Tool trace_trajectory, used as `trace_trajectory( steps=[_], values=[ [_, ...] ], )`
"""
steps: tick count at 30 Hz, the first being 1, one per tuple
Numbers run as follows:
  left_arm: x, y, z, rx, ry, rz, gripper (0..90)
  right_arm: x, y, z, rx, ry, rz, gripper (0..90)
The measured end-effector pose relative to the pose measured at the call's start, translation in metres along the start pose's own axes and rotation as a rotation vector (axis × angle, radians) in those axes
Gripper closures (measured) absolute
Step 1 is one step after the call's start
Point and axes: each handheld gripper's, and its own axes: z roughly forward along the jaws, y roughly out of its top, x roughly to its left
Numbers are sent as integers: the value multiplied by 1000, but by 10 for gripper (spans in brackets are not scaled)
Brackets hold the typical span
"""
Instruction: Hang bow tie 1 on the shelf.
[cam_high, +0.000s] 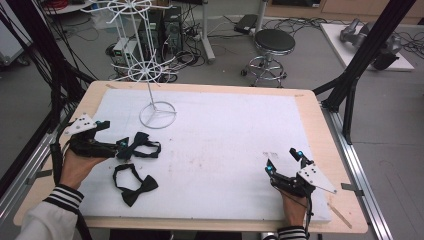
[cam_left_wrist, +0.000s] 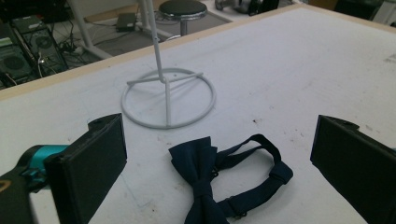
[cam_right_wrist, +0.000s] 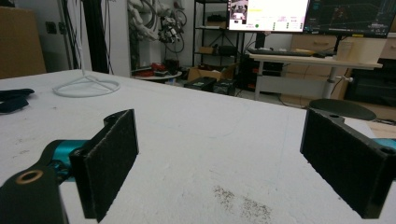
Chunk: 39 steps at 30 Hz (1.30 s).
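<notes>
Left tongs (cam_high: 121, 145) wide apart, low over the table (cam_high: 305, 107), jaws straddling the upper bow tie (cam_high: 138, 145) — clearly lined up for a grab, not yet closed on it. In the left gripper view the tie (cam_left_wrist: 201, 170) sits between the two black jaws, knot roughly centred, strap loop (cam_left_wrist: 261, 161) trailing to the right; neither pad looks to be touching fabric. Approach is aimed at the knot, probably because that is the firmest part and the strap would slip

Right tongs (cam_high: 283, 161) also apart, holding nothing, parked at the near right of the white mat (cam_high: 225, 130), well apart from both ties. Looks like a standby pose, kept out of the left arm's way; right gripper view shows bare mat between its jaws

Second bow tie (cam_high: 134, 184) lies flat just nearer the person than the first, strap looped, untouched, near the left hand (cam_high: 77, 167)

White wire stand (cam_high: 152, 75) stands upright at the far left of the mat, its ring base (cam_left_wrist: 168, 98) just beyond the targeted tie. Judging from the layout, ties are meant to hang on its spokes, so they are staged close to it

Next likely: close on the knot, lift
</notes>
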Motion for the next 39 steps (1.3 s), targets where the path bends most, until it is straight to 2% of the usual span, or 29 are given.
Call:
trace_trajectory(
  steps=[3,6,12,16,20,24,28,31,36,39],
  values=[
    [1,4,4,23,-12,2,40,0,0,0,0,0,0,108],
    [4,8,8,40,-44,-23,40,0,0,0,0,-1,0,107],
    [6,14,14,93,-47,-13,40,0,0,0,-1,-1,1,108],
    [8,16,18,147,-51,-11,40,0,0,0,-1,-1,-1,108],
    [8,17,26,228,-48,2,40,0,0,0,-1,-1,-1,108],
    [9,17,34,279,-41,3,41,0,0,0,1,-1,1,108],
    [9,16,40,312,-38,-1,41,0,0,0,-5,-2,-14,108],
    [10,14,44,341,-39,-5,41,1,0,0,2,0,-4,108],
    [12,13,50,381,-13,-25,41,1,0,0,3,0,-7,108],
    [13,12,54,406,-9,-23,41,1,0,0,0,1,-16,108]
  ],
)
